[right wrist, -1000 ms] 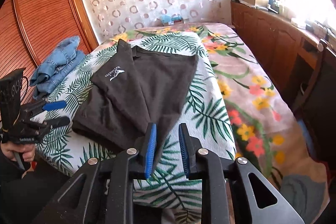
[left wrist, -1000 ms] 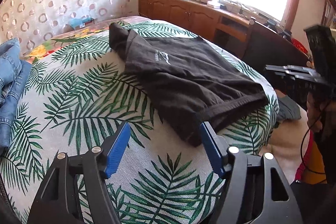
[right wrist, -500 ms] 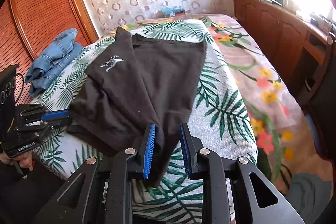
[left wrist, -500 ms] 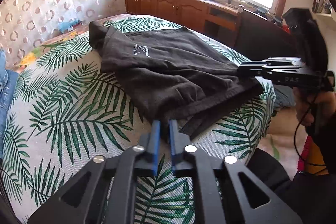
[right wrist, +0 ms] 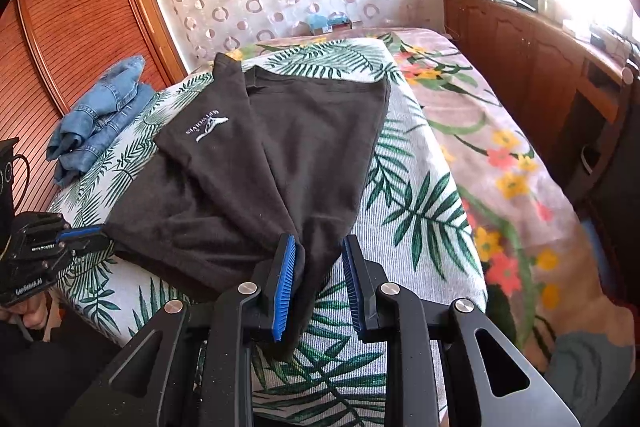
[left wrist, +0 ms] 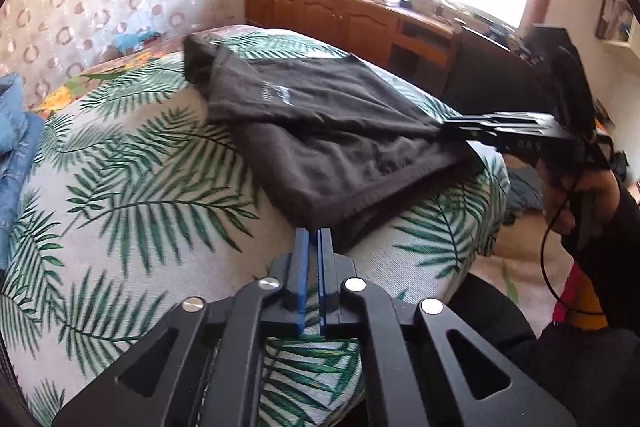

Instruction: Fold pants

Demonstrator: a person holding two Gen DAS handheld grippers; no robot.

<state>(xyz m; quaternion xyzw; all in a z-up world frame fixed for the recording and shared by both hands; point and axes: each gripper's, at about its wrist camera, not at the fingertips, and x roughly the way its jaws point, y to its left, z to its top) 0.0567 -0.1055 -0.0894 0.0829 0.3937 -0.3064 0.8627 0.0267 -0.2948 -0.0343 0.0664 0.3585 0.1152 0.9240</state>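
Dark grey pants (left wrist: 332, 131) with a small white logo lie folded lengthwise on the palm-leaf bedspread (left wrist: 132, 187); they also show in the right wrist view (right wrist: 260, 167). My left gripper (left wrist: 314, 239) is shut at the near hem corner of the pants; cloth between the pads cannot be made out. In the right wrist view it shows at the left edge (right wrist: 86, 233). My right gripper (right wrist: 318, 255) has its jaws apart around the other hem corner, cloth lying between the pads. It also shows in the left wrist view (left wrist: 448, 127) at the pants' right edge.
Blue denim clothes (right wrist: 96, 119) lie at the bed's left side by a wooden wardrobe (right wrist: 72, 19). A floral sheet (right wrist: 500, 155) covers the bed's right part. A wooden sideboard (left wrist: 352, 23) with clutter stands under the window. The bed edge is just below both grippers.
My left gripper closed from wide open onto the near hem corner. My right gripper's jaws have spread wider around the other corner, and both views moved closer to the pants.
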